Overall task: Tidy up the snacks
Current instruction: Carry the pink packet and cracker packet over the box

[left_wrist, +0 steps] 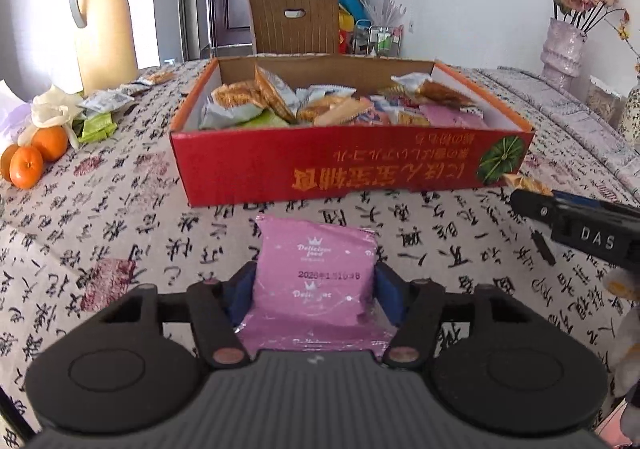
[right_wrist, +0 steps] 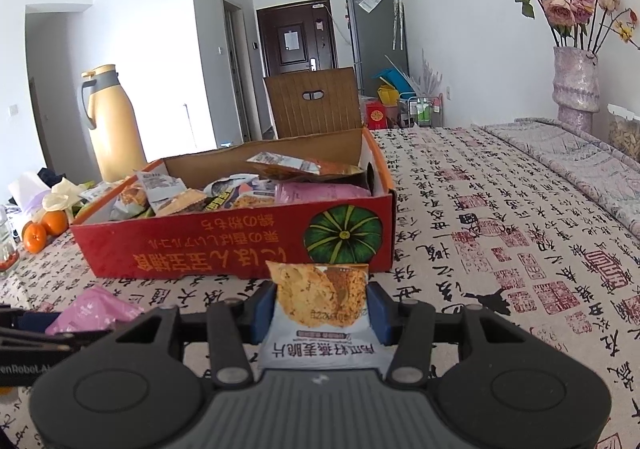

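A pink snack packet (left_wrist: 316,249) lies on the patterned tablecloth just in front of a red cardboard box (left_wrist: 320,169). My left gripper (left_wrist: 315,281) has its blue pads pressed against both sides of the packet. The box (right_wrist: 224,245) holds several snack packets. In the right wrist view, my right gripper (right_wrist: 321,305) is shut on a white and orange cracker packet (right_wrist: 320,289), held upright near the box's front right corner. The same cracker packet (left_wrist: 524,183) shows at the right in the left wrist view. The pink packet (right_wrist: 96,309) also appears low on the left in the right wrist view.
A cream thermos jug (left_wrist: 104,29), oranges (left_wrist: 36,157) and loose green and white packets (left_wrist: 100,117) sit on the table's left side. A vase of dried roses (left_wrist: 564,49) stands at the far right. A brown chair back (left_wrist: 294,23) rises behind the box.
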Available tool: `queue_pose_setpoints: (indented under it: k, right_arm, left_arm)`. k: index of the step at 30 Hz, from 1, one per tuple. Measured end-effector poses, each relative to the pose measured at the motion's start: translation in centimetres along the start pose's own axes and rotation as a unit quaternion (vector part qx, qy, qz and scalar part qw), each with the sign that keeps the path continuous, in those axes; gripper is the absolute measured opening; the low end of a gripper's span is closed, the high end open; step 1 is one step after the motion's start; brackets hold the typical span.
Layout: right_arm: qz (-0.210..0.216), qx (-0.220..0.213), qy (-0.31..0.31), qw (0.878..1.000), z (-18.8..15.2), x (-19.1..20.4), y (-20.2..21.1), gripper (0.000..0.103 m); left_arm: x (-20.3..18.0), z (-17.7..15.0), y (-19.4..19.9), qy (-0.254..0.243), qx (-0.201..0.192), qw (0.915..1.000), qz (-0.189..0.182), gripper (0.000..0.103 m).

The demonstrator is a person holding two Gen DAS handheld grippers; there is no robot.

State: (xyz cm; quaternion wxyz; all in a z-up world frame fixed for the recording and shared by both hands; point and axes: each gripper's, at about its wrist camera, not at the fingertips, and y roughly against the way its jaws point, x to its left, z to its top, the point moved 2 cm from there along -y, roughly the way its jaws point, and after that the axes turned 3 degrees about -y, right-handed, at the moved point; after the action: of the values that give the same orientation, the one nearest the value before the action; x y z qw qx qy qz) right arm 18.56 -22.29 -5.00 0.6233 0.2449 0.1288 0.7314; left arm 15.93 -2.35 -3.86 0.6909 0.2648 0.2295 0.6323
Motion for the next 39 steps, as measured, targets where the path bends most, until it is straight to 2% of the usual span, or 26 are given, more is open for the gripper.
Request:
queue_pose_setpoints:
  k: [6,15,23,32,39]
  right_arm:
    - [0.010,-0.012,0.011,1.000,1.1,1.0,0.5,0.048]
    - [0.026,-0.054,0.026,0.998,5.4,2.6,0.4,0.048]
    - [0.035,-0.078,0.034,0.996,9.3,3.7,-1.5,0.048]
    - [0.034,-0.090,0.038,0.995,12.5,4.7,-4.8,0.048]
    - [0.023,-0.086,0.035,0.995,13.7,5.1,-8.9,0.048]
  left_arm:
    - [-0.2,1.7,1.0,0.000,-0.027,0.9996,0.002,0.063]
    - [0.1,6.3,2.1,0.006,-0.082,0.9966,0.004,0.063]
    - [0.7,10.2,1.9,0.021,-0.117,0.9928,0.010,0.063]
    - [2.3,13.9,-0.3,0.049,-0.137,0.9892,0.020,0.063]
    - [3.9,16.5,-4.0,0.072,-0.130,0.9878,0.046,0.063]
